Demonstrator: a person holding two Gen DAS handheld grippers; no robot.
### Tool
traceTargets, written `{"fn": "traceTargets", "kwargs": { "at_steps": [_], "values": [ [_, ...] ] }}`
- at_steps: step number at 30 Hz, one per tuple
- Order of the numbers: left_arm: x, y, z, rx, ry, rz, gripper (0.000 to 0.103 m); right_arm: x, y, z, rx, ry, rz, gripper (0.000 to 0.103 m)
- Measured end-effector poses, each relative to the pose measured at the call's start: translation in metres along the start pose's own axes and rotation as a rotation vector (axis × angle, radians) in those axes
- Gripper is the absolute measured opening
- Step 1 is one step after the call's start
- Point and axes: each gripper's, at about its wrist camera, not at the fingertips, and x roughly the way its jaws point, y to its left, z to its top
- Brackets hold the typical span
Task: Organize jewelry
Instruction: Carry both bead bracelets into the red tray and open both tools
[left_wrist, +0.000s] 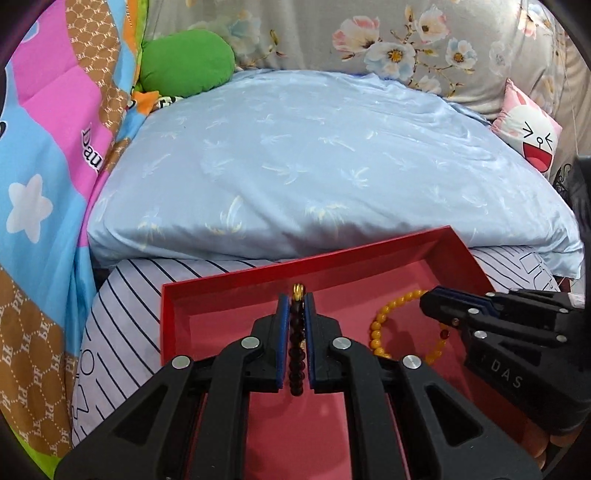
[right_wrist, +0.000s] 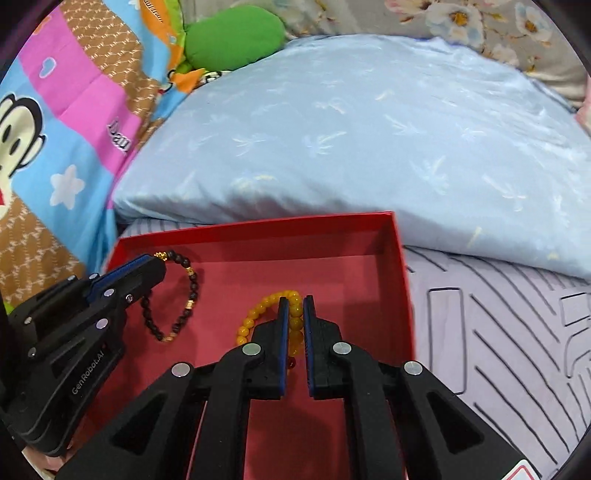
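An open red box (left_wrist: 236, 277) (right_wrist: 400, 266) lies on the bed. My left gripper (left_wrist: 296, 297) is shut on a dark bead bracelet (left_wrist: 297, 347) with gold beads and holds it over the left part of the box; in the right wrist view the left gripper (right_wrist: 157, 260) has the bracelet (right_wrist: 188, 295) hanging from it as a loop. My right gripper (right_wrist: 294, 300) is shut on a yellow bead bracelet (right_wrist: 258, 314) over the middle of the box. It shows in the left wrist view (left_wrist: 428, 301) with the yellow bracelet (left_wrist: 380, 328).
A light blue pillow (left_wrist: 314, 155) lies right behind the box. A colourful cartoon quilt (left_wrist: 48, 166) rises at the left, with a green cushion (left_wrist: 184, 61) behind. A pink cartoon pillow (left_wrist: 532, 136) is at the far right. The striped sheet (right_wrist: 498, 332) extends right of the box.
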Motion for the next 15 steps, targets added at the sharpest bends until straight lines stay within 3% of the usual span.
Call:
{"fn": "traceTargets", "kwargs": {
  "at_steps": [3,5,7,10,15],
  "values": [
    [0.006,0.005,0.001,-0.019,0.01,0.025,0.009,-0.001,0.005,0.0,-0.019,-0.005,-0.057,0.014],
    [0.006,0.006,0.002,-0.028,0.008,0.039,0.023,-0.003,0.003,0.0,-0.017,-0.013,-0.077,0.028],
    [0.0,0.005,0.002,-0.025,-0.019,0.066,0.055,-0.012,0.004,-0.001,-0.021,-0.053,-0.086,0.038],
    [-0.014,0.003,0.003,-0.01,-0.059,0.101,0.068,-0.028,0.009,-0.004,-0.057,-0.095,-0.111,0.047],
    [-0.047,0.006,-0.001,-0.017,-0.089,0.129,0.069,-0.066,0.015,-0.013,-0.084,-0.143,-0.091,0.05]
  ]
}}
